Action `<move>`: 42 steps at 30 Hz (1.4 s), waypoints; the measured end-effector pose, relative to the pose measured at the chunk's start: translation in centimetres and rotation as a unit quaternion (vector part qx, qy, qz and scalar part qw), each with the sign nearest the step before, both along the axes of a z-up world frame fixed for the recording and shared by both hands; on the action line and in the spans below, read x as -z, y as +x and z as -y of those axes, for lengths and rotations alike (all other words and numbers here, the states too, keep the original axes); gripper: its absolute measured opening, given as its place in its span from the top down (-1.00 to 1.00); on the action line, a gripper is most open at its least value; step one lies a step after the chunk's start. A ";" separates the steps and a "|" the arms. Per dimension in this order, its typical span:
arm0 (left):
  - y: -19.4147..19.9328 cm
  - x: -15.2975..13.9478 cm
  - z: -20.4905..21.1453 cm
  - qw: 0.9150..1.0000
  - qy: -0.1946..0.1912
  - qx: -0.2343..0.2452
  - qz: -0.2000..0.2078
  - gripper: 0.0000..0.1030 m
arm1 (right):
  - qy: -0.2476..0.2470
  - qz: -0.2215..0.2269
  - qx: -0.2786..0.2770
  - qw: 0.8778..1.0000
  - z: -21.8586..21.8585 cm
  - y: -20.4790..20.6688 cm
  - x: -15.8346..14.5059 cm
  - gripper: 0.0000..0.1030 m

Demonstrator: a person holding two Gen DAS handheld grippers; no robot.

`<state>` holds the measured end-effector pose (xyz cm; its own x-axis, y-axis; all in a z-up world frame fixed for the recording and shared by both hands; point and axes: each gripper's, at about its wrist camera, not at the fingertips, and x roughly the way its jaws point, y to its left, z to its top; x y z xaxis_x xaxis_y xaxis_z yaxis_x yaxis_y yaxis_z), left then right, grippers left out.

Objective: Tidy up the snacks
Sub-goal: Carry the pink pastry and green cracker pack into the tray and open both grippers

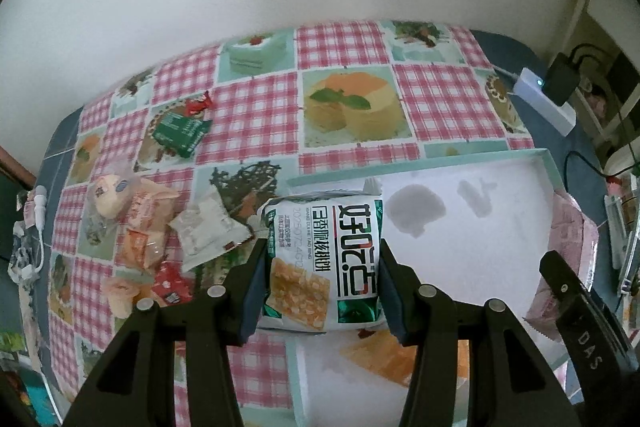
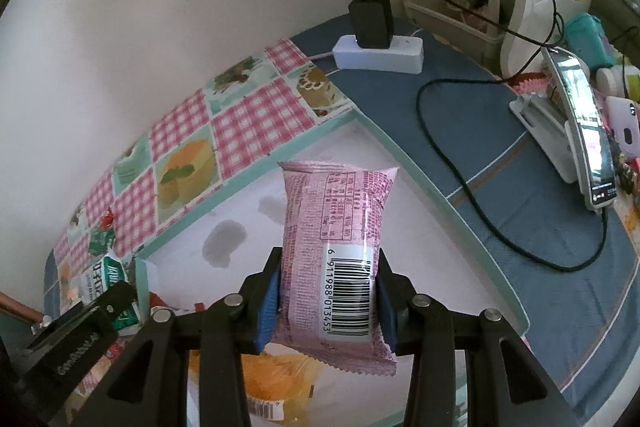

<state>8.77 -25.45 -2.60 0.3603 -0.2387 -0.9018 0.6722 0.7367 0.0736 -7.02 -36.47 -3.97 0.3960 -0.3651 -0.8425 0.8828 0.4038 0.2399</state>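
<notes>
- Checked cloth covers the table [image 1: 256, 107]; a white tray [image 1: 520, 211] lies on it.
- Left gripper [image 1: 320, 275]: jaws clamped on a white packet [image 1: 320, 247].
- Right gripper [image 2: 326, 299]: jaws clamped on a pink packet [image 2: 336, 211].
- Both packets look light, soft and crushable; hold them mid-body.

Table [image 1: 68, 131] has a blue top, mostly covered by a pink-gingham cloth with cake prints [image 1: 256, 115]. On the cloth: a shallow white tray with a mint rim [image 1: 548, 163], a dark green packet [image 1: 180, 133] with a small red wrapper [image 1: 198, 103] just beyond it, and a loose heap of peach, white and red snack packs [image 1: 140, 227] left of the tray. On the bare blue part: a white power strip [image 2: 380, 57] with a black charger plugged in [image 2: 372, 23], a black cable loop [image 2: 480, 187] and a phone on a white stand [image 2: 588, 131].
</notes>
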 end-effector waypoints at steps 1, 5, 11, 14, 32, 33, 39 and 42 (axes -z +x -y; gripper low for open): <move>0.0 0.3 0.3 1.000 0.002 0.002 -0.002 -0.01 | 0.000 -0.001 0.001 1.000 0.2 0.0 0.1 0.15; -0.2 1.1 1.2 1.000 0.007 0.009 -0.001 -0.01 | 0.001 -0.006 0.006 1.000 0.9 0.0 0.6 0.15; -1.1 2.0 2.6 1.000 0.014 0.026 0.004 -0.01 | 0.008 -0.016 0.008 1.000 1.5 0.5 1.8 0.14; -1.4 2.5 3.2 0.999 0.019 0.033 0.005 -0.01 | 0.007 -0.021 0.010 1.000 1.8 0.6 2.0 0.14; -0.9 4.2 3.7 0.999 0.024 0.036 -0.003 -0.06 | 0.011 -0.048 0.015 0.999 2.4 0.9 4.3 0.14; -0.9 4.1 3.7 0.999 0.023 0.036 -0.003 -0.19 | 0.012 -0.049 0.015 0.999 2.4 0.8 4.3 0.14; -0.7 3.7 3.6 0.999 0.021 0.032 -0.002 -0.38 | 0.018 -0.058 0.018 0.998 2.5 0.7 4.8 0.10; -0.4 3.7 3.3 0.999 0.021 0.026 -0.003 -0.40 | 0.016 -0.059 0.019 0.998 2.4 0.6 4.7 0.10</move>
<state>8.36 -28.80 -6.28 0.3437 -0.2192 -0.9132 0.7100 0.6971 0.0999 -6.42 -38.86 -8.70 0.2804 -0.3497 -0.8939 0.9203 0.3626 0.1468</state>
